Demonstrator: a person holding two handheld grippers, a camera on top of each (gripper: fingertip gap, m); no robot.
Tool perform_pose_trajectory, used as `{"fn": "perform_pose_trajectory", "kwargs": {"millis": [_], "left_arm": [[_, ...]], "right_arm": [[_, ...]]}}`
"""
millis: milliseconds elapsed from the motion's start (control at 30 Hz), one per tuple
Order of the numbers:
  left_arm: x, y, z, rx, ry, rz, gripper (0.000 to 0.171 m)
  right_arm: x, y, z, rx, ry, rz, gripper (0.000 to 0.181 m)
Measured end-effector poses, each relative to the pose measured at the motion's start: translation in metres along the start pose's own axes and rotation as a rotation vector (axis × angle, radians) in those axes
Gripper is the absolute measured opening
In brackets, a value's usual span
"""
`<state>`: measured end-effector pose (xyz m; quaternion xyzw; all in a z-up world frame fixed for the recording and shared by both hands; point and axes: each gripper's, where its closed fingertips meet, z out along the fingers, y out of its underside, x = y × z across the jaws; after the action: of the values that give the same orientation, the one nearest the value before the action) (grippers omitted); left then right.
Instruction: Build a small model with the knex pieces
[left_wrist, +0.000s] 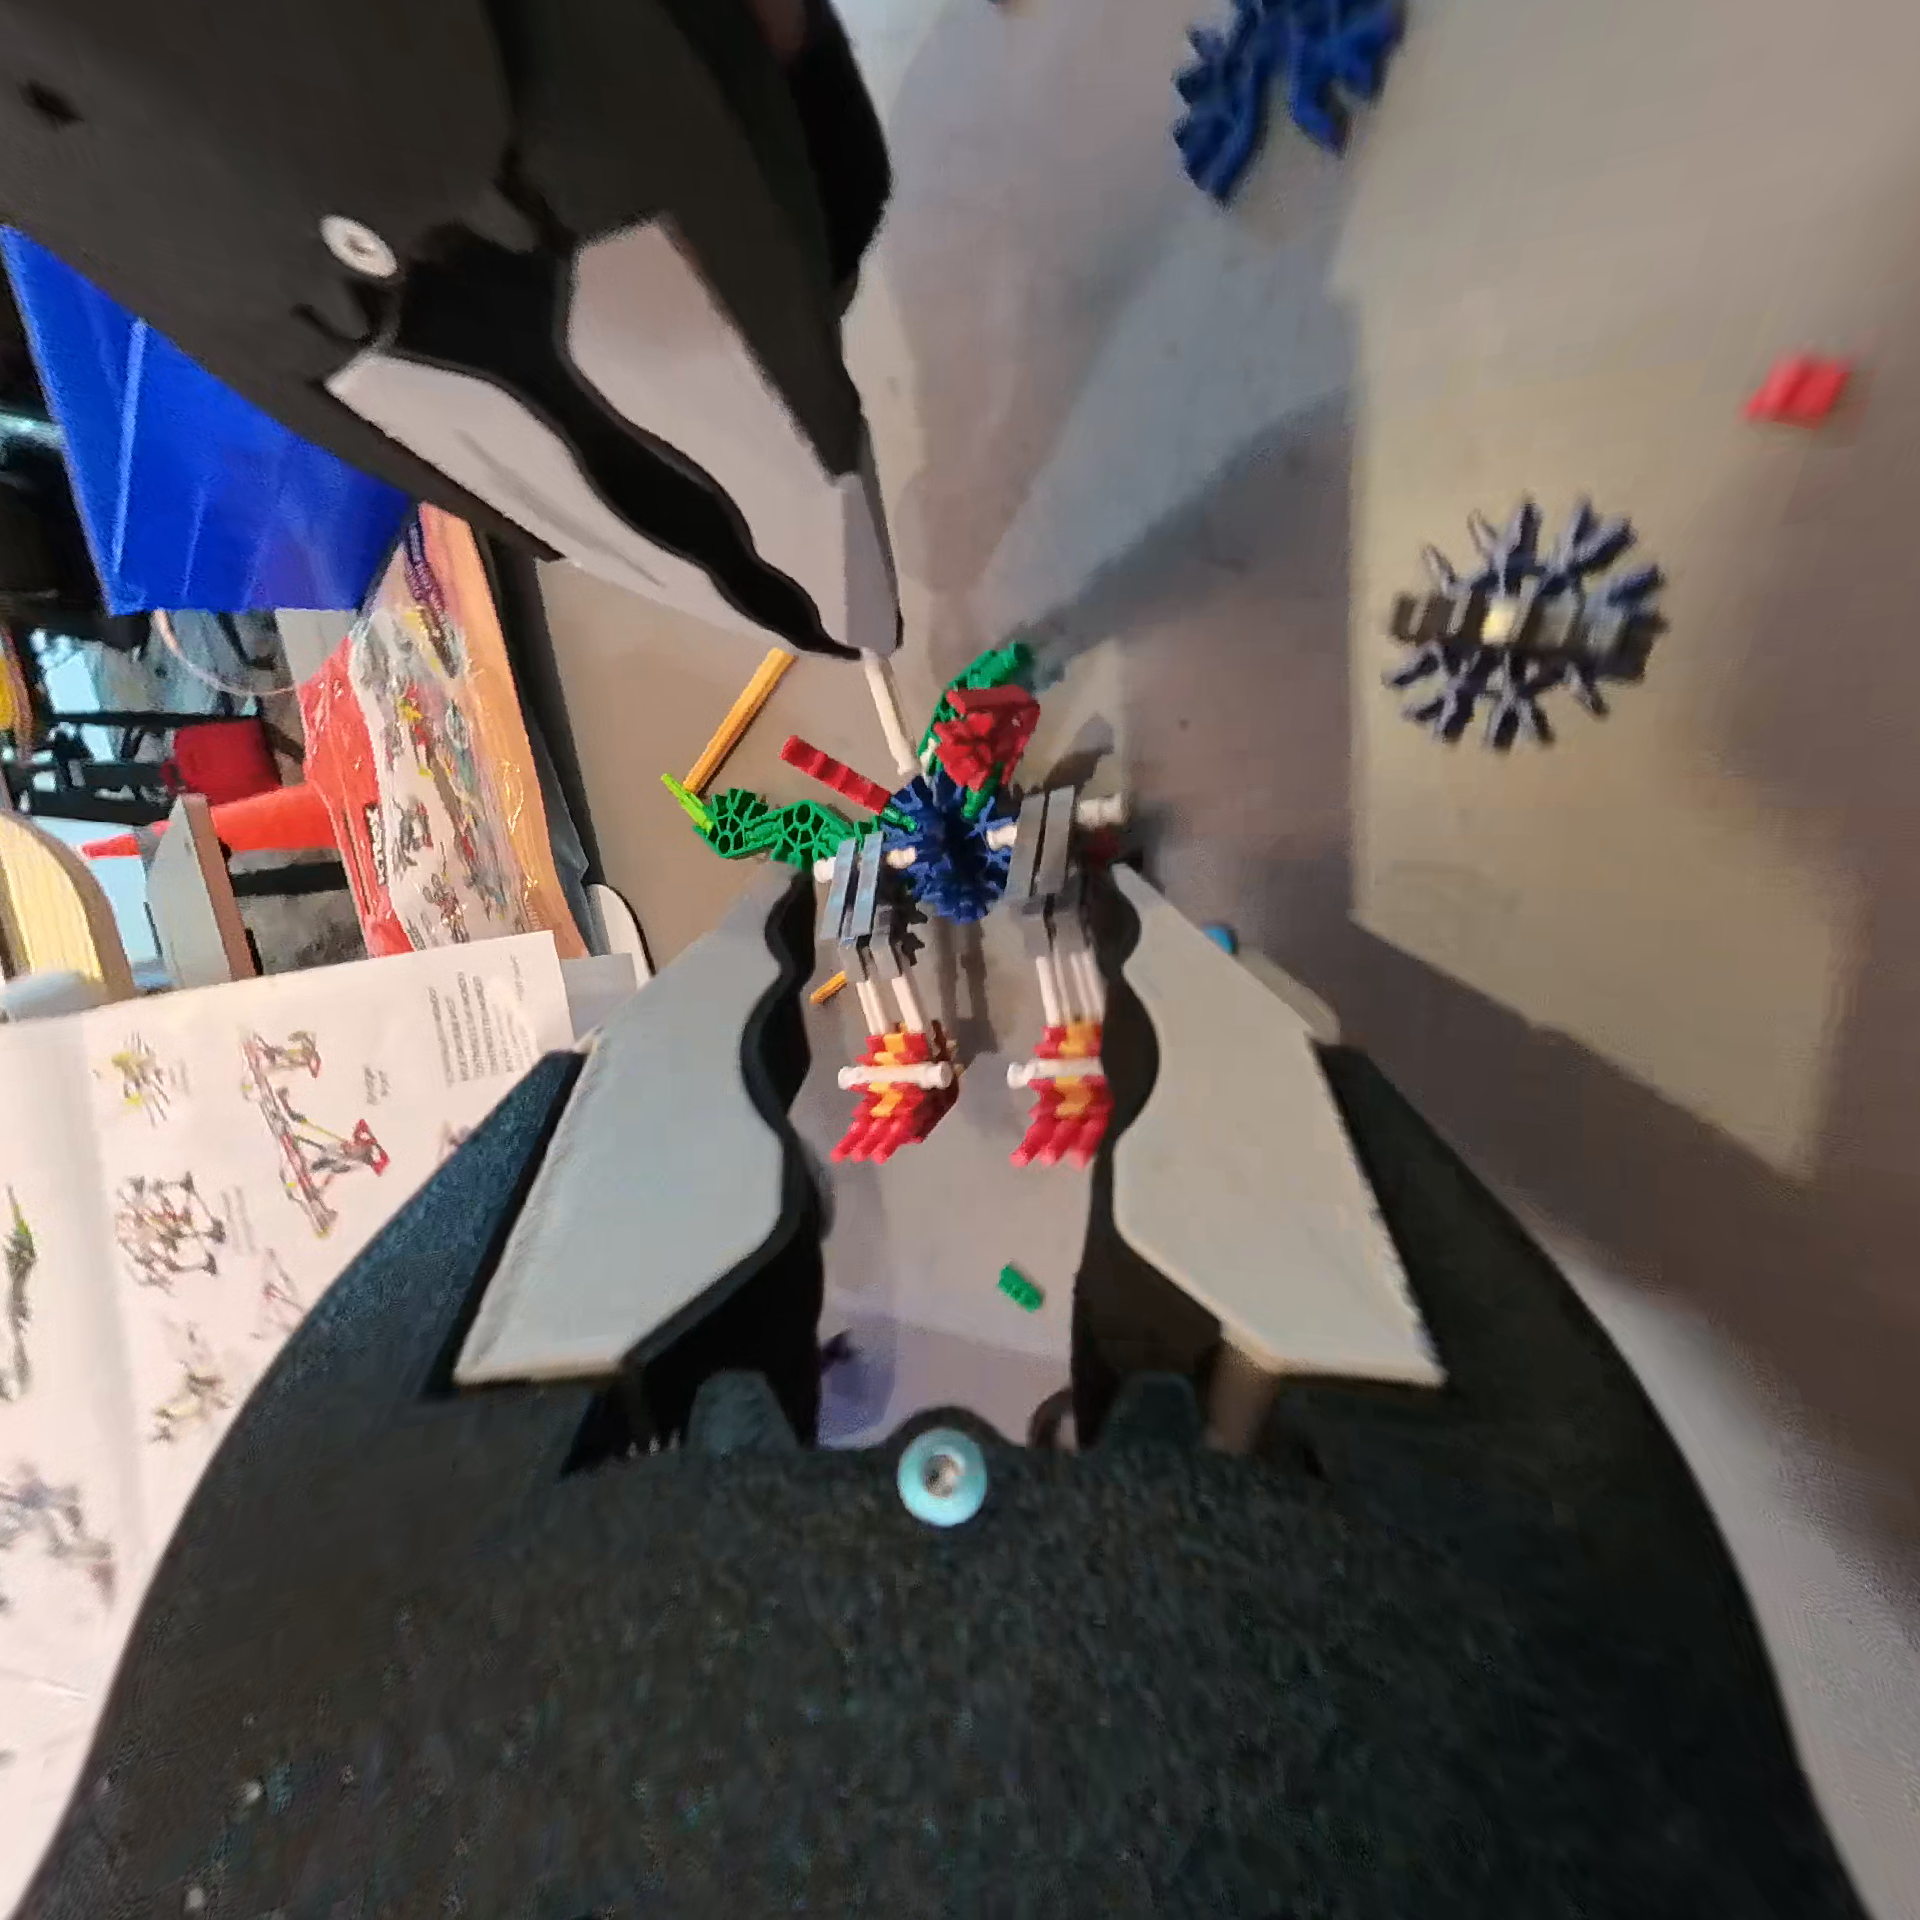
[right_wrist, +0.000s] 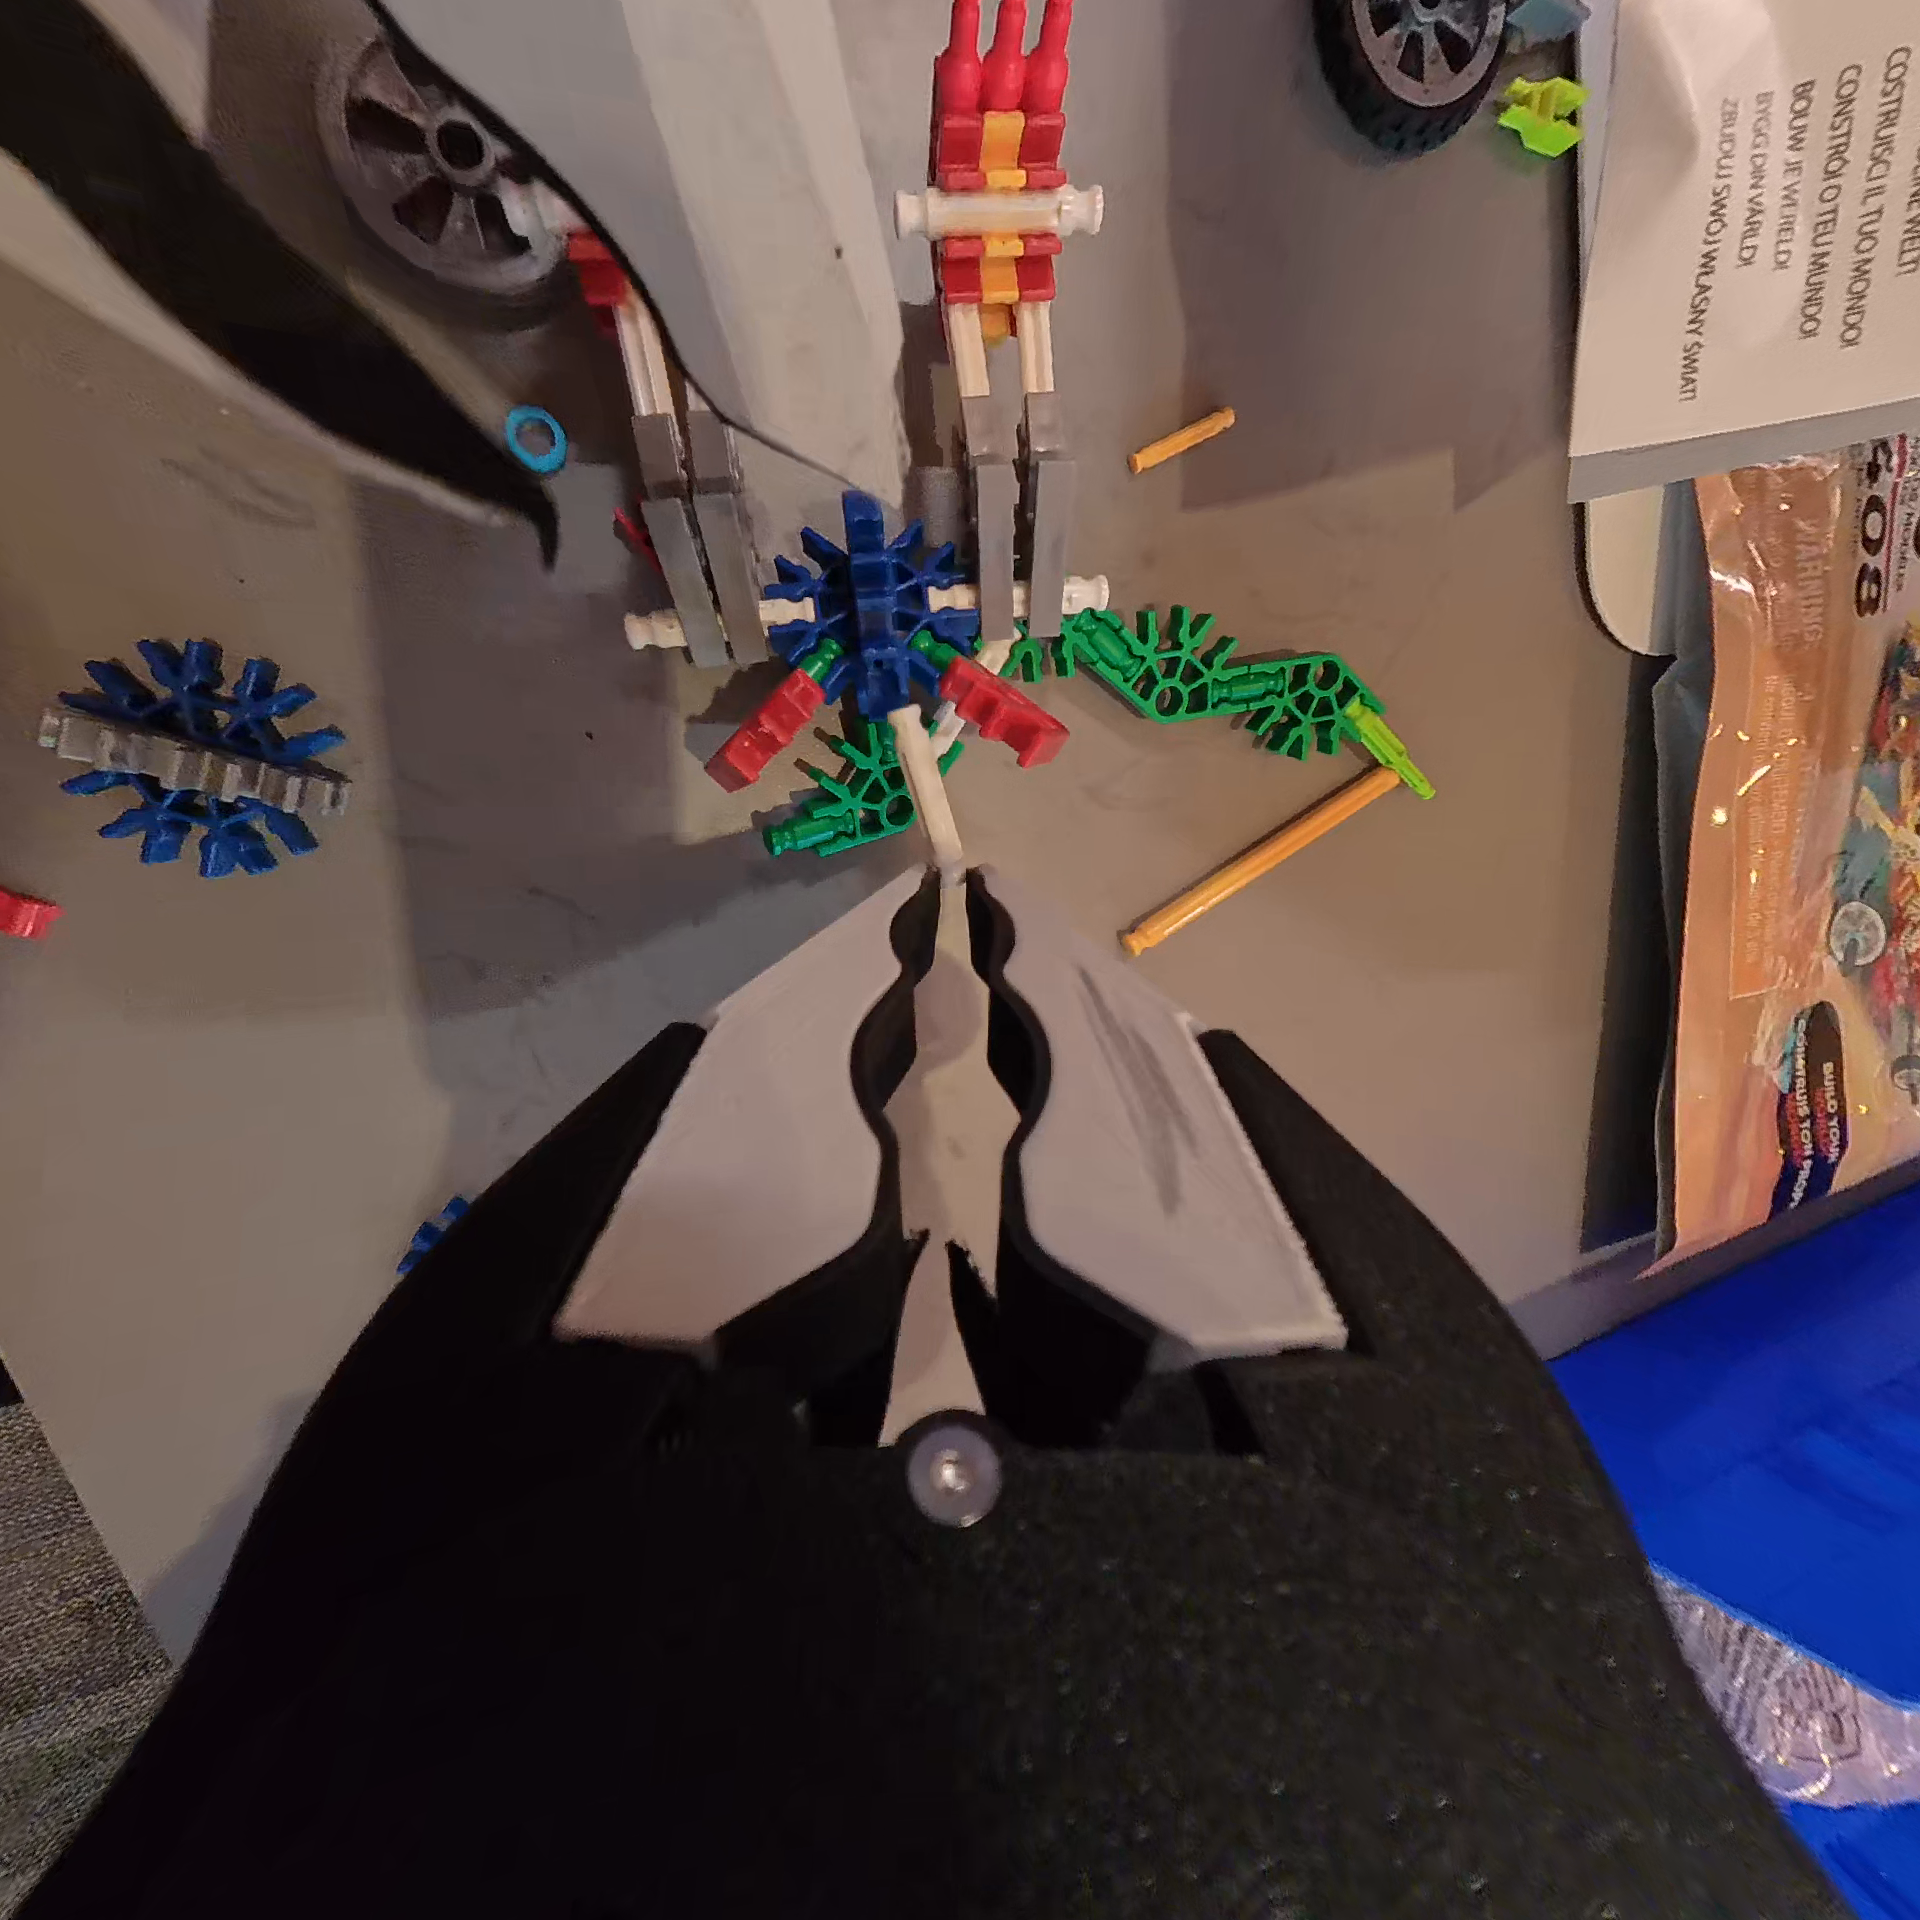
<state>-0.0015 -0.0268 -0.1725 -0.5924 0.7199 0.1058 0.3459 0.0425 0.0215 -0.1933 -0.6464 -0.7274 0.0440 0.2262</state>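
A toy rod-and-connector model lies on the grey table (right_wrist: 312, 1039). It has a blue hub (right_wrist: 873, 613) (left_wrist: 951, 852), green connectors (right_wrist: 1195, 686), red clips and two legs with grey blocks (right_wrist: 1023, 540) and red feet (left_wrist: 894, 1101). My right gripper (right_wrist: 951, 873) is shut on the end of a white rod (right_wrist: 925, 790) that sticks out of the hub; it also shows in the left wrist view (left_wrist: 868, 639). My left gripper (left_wrist: 951, 894) is open, with its fingers (left_wrist: 686, 1091) on either side of the two legs. I cannot tell whether they touch.
A blue connector with a grey gear (right_wrist: 197, 758) (left_wrist: 1517, 634) lies apart, with a loose red piece (right_wrist: 26, 914) nearby. Orange rods (right_wrist: 1262, 857), a light blue ring (right_wrist: 535, 436) and two wheels (right_wrist: 447, 177) are near the model. An instruction sheet (left_wrist: 208, 1195) and a bagged parts pack (right_wrist: 1808, 831) lie alongside.
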Motion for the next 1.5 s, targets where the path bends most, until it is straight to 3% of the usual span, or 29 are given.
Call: {"fn": "perform_pose_trajectory", "kwargs": {"millis": [267,433,867,1500], "left_arm": [[0.006,0.012,0.007,-0.048,0.194,0.336,0.047],[0.005,0.011,0.013,-0.058,0.272,0.403,0.052],[0.010,0.010,0.018,-0.077,0.339,0.512,0.057],[0.011,0.018,0.028,-0.030,0.345,0.488,0.058]], "right_arm": [[-0.003,-0.006,0.000,0.022,-0.023,0.008,0.004],[-0.005,-0.007,0.000,0.012,-0.032,0.004,0.004],[-0.003,-0.010,-0.002,-0.001,-0.025,0.015,0.004],[0.004,-0.010,-0.001,0.010,-0.040,0.083,0.004]]}}
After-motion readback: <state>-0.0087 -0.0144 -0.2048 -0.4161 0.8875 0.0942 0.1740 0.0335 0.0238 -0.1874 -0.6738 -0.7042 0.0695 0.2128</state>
